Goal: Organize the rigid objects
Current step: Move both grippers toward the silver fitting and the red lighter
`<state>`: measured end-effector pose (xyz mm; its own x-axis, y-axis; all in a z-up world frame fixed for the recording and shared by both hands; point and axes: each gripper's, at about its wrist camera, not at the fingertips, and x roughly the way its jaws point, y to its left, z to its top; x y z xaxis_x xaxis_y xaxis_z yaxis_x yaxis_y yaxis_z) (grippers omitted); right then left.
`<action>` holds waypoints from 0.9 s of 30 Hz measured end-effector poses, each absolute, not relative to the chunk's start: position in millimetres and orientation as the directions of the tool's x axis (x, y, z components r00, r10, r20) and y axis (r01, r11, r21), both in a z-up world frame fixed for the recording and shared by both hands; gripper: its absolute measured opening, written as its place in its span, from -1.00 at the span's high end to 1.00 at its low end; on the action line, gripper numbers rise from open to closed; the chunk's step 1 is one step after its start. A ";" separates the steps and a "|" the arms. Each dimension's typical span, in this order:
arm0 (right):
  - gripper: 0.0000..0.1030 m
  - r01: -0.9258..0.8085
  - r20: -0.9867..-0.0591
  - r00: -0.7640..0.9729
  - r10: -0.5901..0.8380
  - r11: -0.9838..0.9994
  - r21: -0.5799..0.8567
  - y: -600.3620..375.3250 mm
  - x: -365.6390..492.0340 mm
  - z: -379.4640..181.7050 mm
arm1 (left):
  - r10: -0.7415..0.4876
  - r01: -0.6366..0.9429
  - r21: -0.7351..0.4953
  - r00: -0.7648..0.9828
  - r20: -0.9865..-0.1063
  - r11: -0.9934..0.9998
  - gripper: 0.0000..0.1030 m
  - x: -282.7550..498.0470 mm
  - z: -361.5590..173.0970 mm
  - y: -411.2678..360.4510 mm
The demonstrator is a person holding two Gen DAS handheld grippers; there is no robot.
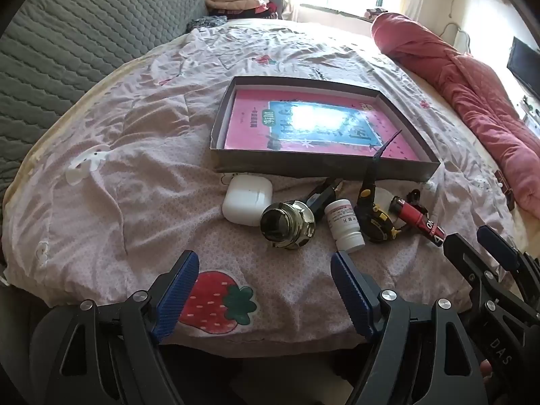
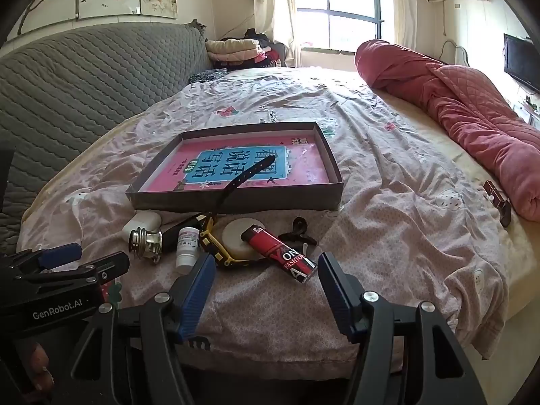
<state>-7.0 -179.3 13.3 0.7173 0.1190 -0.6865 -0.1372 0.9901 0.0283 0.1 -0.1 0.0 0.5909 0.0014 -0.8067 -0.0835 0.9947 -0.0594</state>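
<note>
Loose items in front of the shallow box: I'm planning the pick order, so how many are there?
7, in a row: white earbud case, metal knob, black object, white pill bottle, yellow-black watch, red lighter, black clip. Others may be hidden.

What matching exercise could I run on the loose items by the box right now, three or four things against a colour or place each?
Things:
1. earbud case
2. pill bottle
3. lighter
4. book

Descriptions:
A. red, with white lettering
B. pink and blue, lying inside the shallow box
C. plain white, leftmost of the row
D. white with a label, lying on its side beside the metal knob

Pairs: 1-C, 2-D, 3-A, 4-B
</note>
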 end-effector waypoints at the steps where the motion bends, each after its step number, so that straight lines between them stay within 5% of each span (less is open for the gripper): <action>1: -0.22 -0.137 -0.686 0.718 0.119 0.990 0.029 -179.6 -7.0 13.4 | 0.003 -0.083 -0.057 0.592 -0.806 0.995 -0.58 0.3 0.1 -0.8; 27: -0.22 -0.123 -0.691 0.716 0.104 0.992 0.022 -184.9 -4.4 12.0 | -0.006 -0.075 -0.058 0.566 -0.825 0.996 -0.58 2.4 -7.0 -2.0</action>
<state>-4.4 -184.9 12.0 0.7156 0.1044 -0.6907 -0.1230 0.9921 0.0224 2.4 -2.0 -7.0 0.5658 -0.0056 -0.8245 -0.0748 0.9955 -0.0581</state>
